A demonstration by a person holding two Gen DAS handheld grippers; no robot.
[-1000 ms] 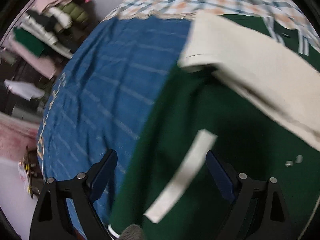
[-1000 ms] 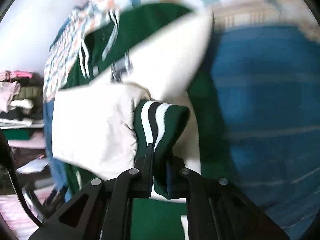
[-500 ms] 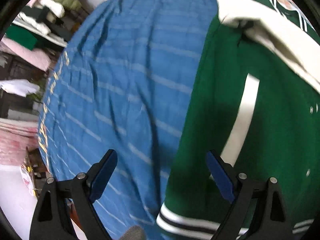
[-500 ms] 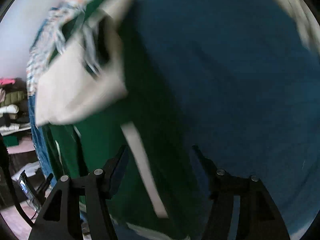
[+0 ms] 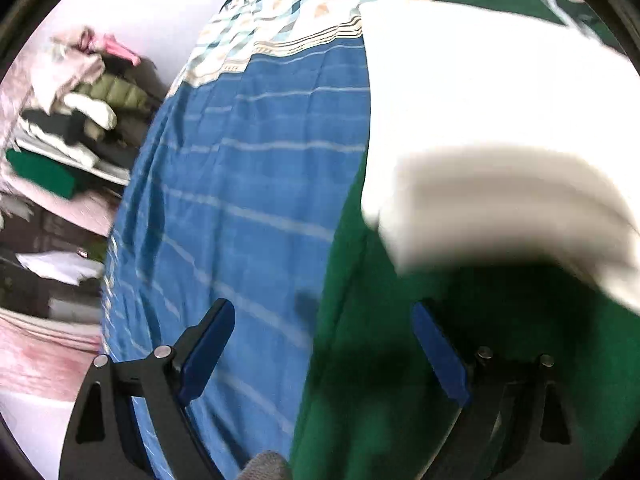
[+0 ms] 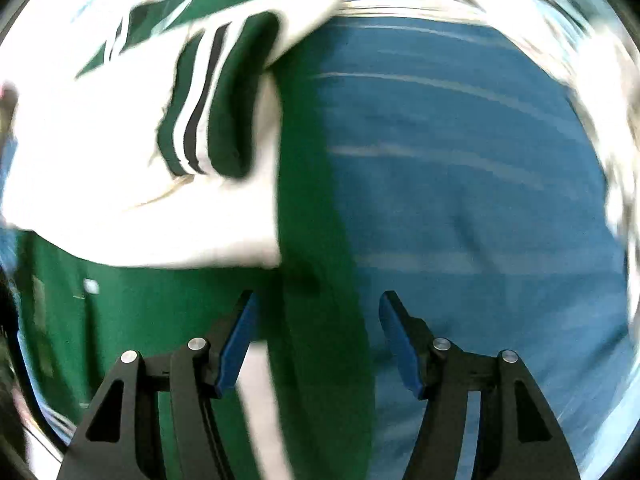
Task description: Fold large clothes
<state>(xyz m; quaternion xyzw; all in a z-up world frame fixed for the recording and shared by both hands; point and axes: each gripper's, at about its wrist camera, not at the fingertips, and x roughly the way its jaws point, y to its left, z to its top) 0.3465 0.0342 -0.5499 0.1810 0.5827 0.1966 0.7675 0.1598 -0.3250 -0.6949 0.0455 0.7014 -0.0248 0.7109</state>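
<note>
A: What does the garment look like?

B: It is a green jacket (image 5: 400, 380) with cream-white sleeves, spread on a blue striped bedspread (image 5: 248, 184). One cream sleeve (image 5: 480, 128) lies folded across the green body, and its nearer edge is badly blurred.

A: Does either view add something?

B: The right wrist view shows the sleeve's cuff (image 6: 208, 120), green with white and dark bands, lying on the cream cloth, plus a pale strip (image 6: 260, 408) running down the jacket front (too smeared to say what it is). The left wrist view alone shows a checked quilt (image 5: 320, 4) at the bed's far end and a pile of clothes (image 5: 76, 112) stacked beside the bed.

A: And the claws?

B: The left gripper (image 5: 324, 344) stands with its blue pads wide apart, gripping nothing; one finger hangs over the bedspread, the other over the green cloth. The right gripper (image 6: 316, 336) is also spread, a little less widely, and empty, straddling the jacket's edge where green meets blue. Whether either touches the fabric cannot be told.
</note>
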